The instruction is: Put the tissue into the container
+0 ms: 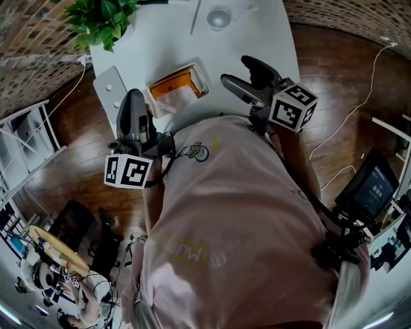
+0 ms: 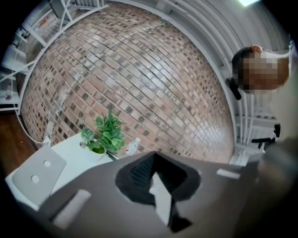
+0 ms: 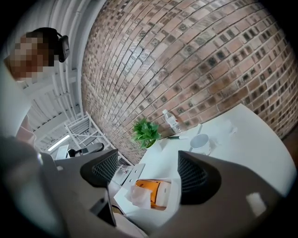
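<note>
A white container (image 1: pixel 200 80) with an orange lining stands near the table's front edge, and a crumpled white tissue (image 1: pixel 172 99) sticks out of its near end. In the right gripper view the container (image 3: pixel 179 195) and the tissue (image 3: pixel 138 195) lie below, between the jaws. My right gripper (image 1: pixel 236 71) (image 3: pixel 149 172) is open, raised to the container's right, with nothing touching its pads. My left gripper (image 1: pixel 135 96) (image 2: pixel 156 179) is shut, held up left of the container and pointing at the brick wall. A pale sliver shows at its seam; what it is I cannot tell.
The white table (image 1: pixel 257 38) also carries a potted plant (image 1: pixel 103 19) at its back left, a white cup (image 1: pixel 218 18), a grey board (image 1: pixel 109 87) at the left edge and a water bottle (image 3: pixel 172 122). A metal shelf (image 1: pixel 26 148) stands on the wooden floor to the left.
</note>
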A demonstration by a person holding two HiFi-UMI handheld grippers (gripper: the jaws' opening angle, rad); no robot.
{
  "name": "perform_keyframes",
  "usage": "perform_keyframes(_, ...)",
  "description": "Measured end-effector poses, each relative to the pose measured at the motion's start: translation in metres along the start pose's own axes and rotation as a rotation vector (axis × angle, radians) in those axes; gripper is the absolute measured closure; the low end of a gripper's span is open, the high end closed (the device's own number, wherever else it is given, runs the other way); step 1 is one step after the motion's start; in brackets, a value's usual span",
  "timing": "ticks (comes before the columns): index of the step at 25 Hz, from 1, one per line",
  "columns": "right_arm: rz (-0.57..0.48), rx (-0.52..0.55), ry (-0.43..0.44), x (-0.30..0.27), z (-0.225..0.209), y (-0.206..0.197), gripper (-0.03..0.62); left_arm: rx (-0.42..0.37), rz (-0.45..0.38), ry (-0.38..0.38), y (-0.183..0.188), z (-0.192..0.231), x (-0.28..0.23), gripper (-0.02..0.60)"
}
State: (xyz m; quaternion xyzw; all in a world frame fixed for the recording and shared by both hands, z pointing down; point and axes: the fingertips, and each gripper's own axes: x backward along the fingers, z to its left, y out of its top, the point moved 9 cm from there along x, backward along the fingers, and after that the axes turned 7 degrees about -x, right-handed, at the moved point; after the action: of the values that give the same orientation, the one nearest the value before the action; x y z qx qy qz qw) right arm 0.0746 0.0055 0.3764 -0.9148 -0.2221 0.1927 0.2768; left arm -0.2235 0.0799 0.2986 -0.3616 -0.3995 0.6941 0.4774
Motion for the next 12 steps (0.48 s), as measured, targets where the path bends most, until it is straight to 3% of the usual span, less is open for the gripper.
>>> perform_keyframes(12, 0.003, 0.0, 0.004, 0.0096, -0.0067, 0.0035, 0.197, 0.021, 0.011, 0.037, -0.0098, -0.0063, 0.0013, 0.577)
